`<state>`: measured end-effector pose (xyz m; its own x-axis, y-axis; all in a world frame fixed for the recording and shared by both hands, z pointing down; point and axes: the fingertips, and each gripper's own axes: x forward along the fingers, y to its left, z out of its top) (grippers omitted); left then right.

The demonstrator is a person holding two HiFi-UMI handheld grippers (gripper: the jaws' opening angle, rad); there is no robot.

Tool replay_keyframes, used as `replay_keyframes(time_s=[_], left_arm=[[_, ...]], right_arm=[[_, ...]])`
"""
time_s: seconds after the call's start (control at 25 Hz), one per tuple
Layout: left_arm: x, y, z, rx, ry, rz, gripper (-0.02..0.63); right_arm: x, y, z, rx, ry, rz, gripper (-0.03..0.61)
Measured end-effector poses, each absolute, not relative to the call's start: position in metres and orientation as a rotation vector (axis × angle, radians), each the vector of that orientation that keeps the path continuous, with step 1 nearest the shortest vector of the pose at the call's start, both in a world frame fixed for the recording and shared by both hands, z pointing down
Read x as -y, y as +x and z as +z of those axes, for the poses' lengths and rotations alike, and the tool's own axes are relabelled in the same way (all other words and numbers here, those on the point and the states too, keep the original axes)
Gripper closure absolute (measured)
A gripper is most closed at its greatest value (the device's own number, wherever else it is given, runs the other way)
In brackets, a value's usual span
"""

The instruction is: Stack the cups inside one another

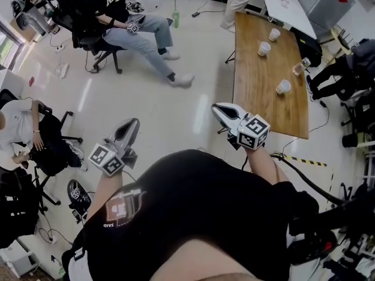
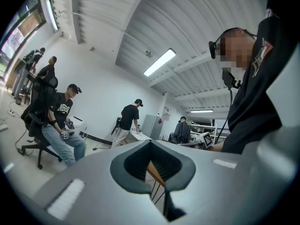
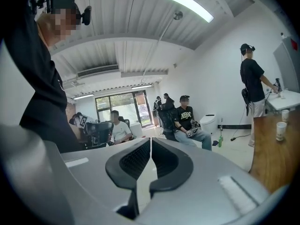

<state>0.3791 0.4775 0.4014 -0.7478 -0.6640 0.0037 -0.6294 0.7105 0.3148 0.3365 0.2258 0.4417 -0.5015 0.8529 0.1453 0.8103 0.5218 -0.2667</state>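
My left claw (image 1: 130, 124) is pinched together and my right claw (image 1: 220, 109) is a bare slit apart; both are empty. The cups (image 1: 264, 48) stand scattered on the table (image 1: 258, 98) at one o'clock, well apart from me. I'd get close first, then spread wide before taking one.

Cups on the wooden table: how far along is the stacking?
Done: nothing, the cups all stand apart on the table. In hand: nothing, the left gripper and right gripper are empty and short of the table. Left: all the stacking.
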Motion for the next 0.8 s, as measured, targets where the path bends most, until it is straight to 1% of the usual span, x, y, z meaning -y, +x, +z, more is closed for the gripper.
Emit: replay_keyframes(time_s=[0.2,0.48,0.68,0.8], left_arm=[[-0.479,0.296,0.398,2.788,1.077,-0.428,0.609],[-0.454,0.175,0.37,2.812,1.072,-0.353,0.609],[-0.441,0.091,0.371,2.739,1.186,-0.364,0.609],[-0.429,0.032,0.384,2.668,1.296,-0.373,0.609]], right_arm=[[-0.221,0.257,0.452,2.542,-1.363,0.254,0.554],[-0.212,0.138,0.441,2.558,-1.447,0.186,0.553],[-0.207,0.079,0.437,2.605,-1.363,0.229,0.552],[-0.186,0.044,0.452,2.652,-1.209,0.257,0.552]])
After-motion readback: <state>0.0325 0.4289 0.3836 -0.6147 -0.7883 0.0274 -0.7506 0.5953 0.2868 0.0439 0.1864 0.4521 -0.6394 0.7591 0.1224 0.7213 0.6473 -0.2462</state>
